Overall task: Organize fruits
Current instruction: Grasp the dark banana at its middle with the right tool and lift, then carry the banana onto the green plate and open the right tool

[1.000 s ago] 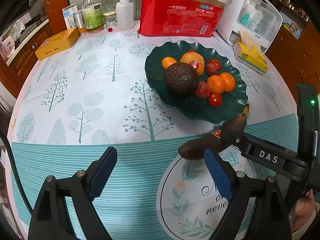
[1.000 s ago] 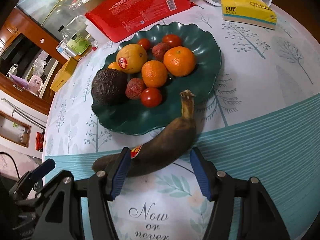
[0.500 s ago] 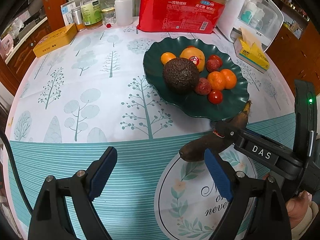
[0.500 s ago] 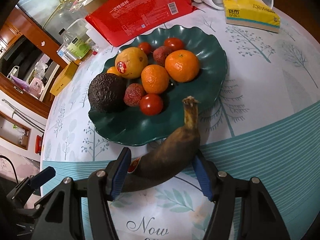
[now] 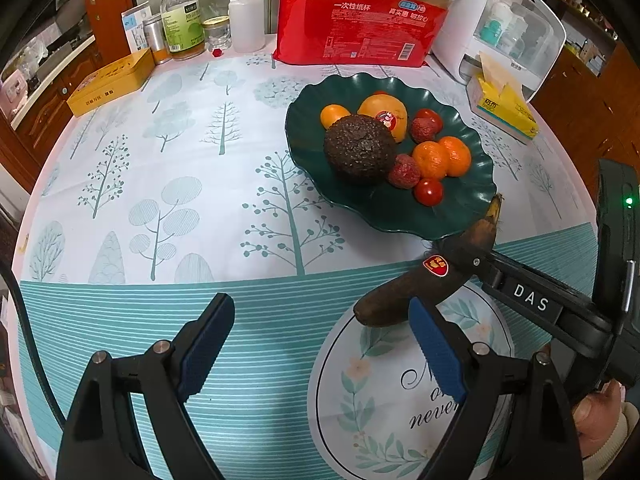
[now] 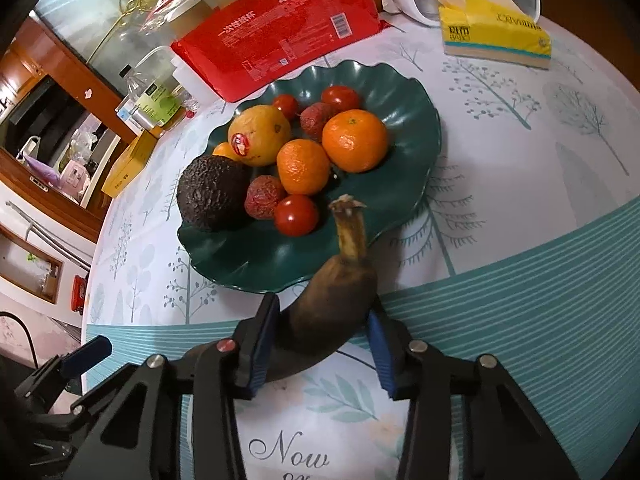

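Observation:
A dark overripe banana is held between the blue pads of my right gripper, lifted, its stem over the near rim of the green wavy plate. In the left wrist view the banana shows at the right, in the right gripper. The plate holds an avocado, oranges, lychees and cherry tomatoes. My left gripper is open and empty over the striped tablecloth.
A red pack of paper cups, bottles, a yellow box, a tissue box and a white appliance stand along the table's far side. The round table's edge curves at left and right.
My right gripper has closed on the banana and lifted it toward the plate. The left gripper stays open, moved slightly closer to the table's far side.

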### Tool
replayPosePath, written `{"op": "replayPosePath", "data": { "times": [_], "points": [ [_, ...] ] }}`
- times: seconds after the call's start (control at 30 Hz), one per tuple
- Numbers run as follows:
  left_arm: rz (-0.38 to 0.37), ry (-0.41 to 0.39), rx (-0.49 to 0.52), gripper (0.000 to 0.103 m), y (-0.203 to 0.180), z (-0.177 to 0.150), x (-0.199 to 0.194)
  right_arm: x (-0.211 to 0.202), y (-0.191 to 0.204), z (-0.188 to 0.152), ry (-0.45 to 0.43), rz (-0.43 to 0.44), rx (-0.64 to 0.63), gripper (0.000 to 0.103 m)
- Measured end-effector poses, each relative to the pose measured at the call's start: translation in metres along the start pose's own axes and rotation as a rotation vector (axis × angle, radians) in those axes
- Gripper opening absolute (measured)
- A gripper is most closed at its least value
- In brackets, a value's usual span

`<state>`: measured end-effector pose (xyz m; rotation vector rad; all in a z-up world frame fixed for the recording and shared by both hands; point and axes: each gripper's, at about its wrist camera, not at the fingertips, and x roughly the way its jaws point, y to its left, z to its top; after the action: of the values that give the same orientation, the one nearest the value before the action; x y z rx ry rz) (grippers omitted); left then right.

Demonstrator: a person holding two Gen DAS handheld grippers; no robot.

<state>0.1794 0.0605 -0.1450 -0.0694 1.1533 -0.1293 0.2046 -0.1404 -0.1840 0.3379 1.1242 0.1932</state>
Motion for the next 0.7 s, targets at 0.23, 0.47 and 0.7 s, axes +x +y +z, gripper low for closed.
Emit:
{"op": "replayPosePath", "data": {
  "times": [0.23, 0.47, 0.7],
  "points": [
    [0.006, -0.012, 0.002, 0.088, -0.002, -0.001, -0.006, -0.016, 0.013, -0.004, -0.038, -0.014, -0.064, 0.036],
    [0.015, -0.038, 0.018, 0.088, -0.005, -0.001, -0.018, -0.039, 0.021, -0.012, -0.098, -0.017, -0.129, 0.033],
    [0.017, -0.054, 0.038, 0.088, -0.009, 0.001, -0.027, -0.065, 0.035, -0.011, -0.159, -0.046, -0.213, 0.031]
  ]
}}
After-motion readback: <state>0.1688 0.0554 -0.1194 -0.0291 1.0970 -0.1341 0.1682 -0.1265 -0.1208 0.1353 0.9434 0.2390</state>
